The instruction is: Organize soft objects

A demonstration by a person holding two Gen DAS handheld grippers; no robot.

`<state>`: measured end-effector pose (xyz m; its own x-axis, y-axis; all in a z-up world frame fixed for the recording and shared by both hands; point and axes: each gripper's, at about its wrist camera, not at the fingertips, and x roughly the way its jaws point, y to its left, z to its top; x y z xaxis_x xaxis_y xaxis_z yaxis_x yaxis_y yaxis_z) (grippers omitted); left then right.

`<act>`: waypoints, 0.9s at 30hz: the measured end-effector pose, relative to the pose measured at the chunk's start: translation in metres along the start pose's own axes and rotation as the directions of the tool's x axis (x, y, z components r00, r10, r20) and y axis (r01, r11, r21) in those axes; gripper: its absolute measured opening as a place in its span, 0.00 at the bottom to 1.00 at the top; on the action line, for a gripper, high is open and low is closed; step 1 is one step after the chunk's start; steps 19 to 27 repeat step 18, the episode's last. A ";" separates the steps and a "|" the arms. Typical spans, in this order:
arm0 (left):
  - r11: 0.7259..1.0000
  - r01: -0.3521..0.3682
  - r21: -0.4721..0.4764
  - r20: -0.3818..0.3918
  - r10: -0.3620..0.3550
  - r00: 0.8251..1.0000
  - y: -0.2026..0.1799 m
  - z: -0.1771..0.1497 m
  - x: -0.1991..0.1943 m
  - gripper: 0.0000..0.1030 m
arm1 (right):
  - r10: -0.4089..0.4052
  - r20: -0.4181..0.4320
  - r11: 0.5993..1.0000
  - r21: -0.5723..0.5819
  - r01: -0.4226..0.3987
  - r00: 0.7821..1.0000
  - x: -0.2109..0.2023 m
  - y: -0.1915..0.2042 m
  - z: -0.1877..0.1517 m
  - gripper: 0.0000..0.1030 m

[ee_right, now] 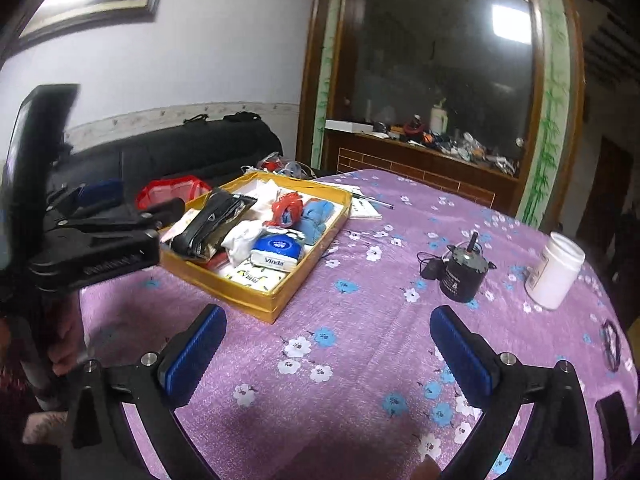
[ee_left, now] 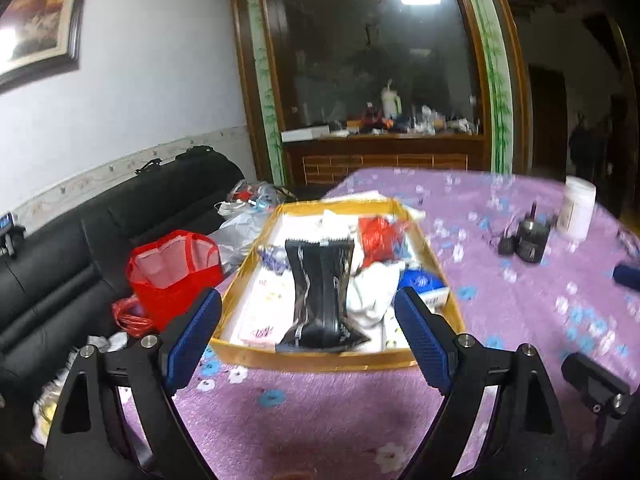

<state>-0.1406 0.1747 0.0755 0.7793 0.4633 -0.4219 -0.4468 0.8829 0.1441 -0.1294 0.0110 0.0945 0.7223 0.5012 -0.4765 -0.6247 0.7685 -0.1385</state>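
While both my left gripper (ee_left: pixel 308 334) and right gripper (ee_right: pixel 326 354) gape empty, I'd pinch the light, crinkly black pouch (ee_left: pixel 322 292) in the yellow tray (ee_left: pixel 312 360) by its stiff serrated top.

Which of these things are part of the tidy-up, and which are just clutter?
Job: yellow tray, black pouch, white cloth, tissue pack, blue cloth, red bundle.
Lying about: motor, white jar, red bag.

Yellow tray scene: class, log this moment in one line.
left gripper: open, empty | right gripper: open, empty | yellow tray: filled with soft items | black pouch: in tray
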 end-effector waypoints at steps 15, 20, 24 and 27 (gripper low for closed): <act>0.996 -0.046 0.072 -0.007 0.046 0.999 -0.009 -0.003 -0.003 0.87 | 0.010 0.002 0.999 0.038 -0.010 1.000 0.002 -0.008 -0.003 0.99; 0.995 -0.053 0.081 0.014 0.052 0.999 -0.010 -0.003 -0.009 0.86 | 0.004 0.009 0.998 0.058 -0.005 1.000 -0.001 -0.012 -0.002 1.00; 0.995 -0.053 0.081 0.014 0.052 0.999 -0.010 -0.003 -0.009 0.86 | 0.004 0.009 0.998 0.058 -0.005 1.000 -0.001 -0.012 -0.002 1.00; 0.995 -0.053 0.081 0.014 0.052 0.999 -0.010 -0.003 -0.009 0.86 | 0.004 0.009 0.998 0.058 -0.005 1.000 -0.001 -0.012 -0.002 1.00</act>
